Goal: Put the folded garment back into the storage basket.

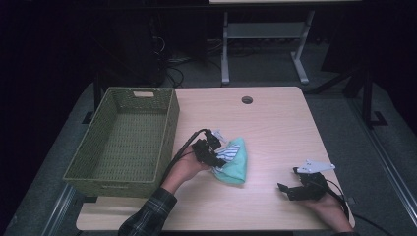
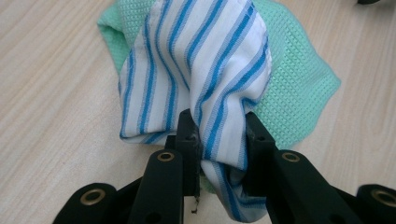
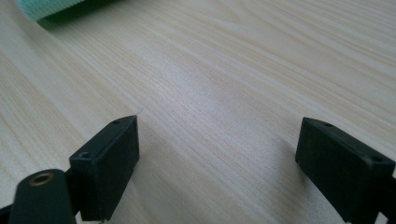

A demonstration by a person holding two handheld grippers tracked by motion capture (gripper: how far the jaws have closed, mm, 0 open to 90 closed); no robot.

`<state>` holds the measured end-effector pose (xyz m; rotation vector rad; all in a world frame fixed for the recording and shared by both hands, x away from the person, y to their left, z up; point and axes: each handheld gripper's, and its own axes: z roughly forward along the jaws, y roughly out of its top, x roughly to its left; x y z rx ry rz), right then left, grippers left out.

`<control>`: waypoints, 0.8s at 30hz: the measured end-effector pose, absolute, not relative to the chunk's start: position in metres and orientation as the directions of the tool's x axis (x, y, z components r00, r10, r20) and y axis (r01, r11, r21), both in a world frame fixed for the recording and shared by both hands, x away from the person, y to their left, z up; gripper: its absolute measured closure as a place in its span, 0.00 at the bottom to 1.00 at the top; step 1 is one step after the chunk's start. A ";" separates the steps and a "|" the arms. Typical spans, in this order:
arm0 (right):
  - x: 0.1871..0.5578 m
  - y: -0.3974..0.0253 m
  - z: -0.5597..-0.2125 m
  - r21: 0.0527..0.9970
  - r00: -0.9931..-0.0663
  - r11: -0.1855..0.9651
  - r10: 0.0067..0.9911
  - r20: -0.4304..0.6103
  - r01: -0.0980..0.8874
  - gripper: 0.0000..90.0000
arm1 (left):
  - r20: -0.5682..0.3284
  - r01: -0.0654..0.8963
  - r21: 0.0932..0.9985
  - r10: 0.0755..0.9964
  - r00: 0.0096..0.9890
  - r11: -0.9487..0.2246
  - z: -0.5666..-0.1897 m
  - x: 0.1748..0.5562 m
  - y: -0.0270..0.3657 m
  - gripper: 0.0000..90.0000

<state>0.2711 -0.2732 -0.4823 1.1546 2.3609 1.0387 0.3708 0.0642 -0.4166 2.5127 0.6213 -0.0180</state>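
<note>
A person's left gripper (image 2: 218, 135) has its fingers (image 2: 189, 140) closed on a bunched blue-and-white striped cloth (image 2: 196, 70), which lies on top of a green waffle-weave cloth (image 2: 299, 88) near the middle of the light wooden bench (image 1: 275, 123). A green woven basket (image 1: 169, 123) stands just beside them at the left edge. The right gripper (image 3: 219, 163) rests low over bare bench, well apart from the cloths, its fingers (image 3: 112, 158) spread wide and holding nothing.
</note>
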 end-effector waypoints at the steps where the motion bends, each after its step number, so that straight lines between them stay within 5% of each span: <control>1: 0.271 -0.273 -0.482 0.726 -0.625 0.411 0.780 0.033 0.552 0.14 | -0.143 0.438 0.511 0.429 0.892 -0.740 -0.415 0.371 0.064 0.80; 24: 0.272 -0.273 -0.482 0.719 -0.627 0.417 0.779 0.034 0.556 0.11 | -0.165 0.427 0.566 0.410 0.897 -0.705 -0.356 0.366 0.087 0.80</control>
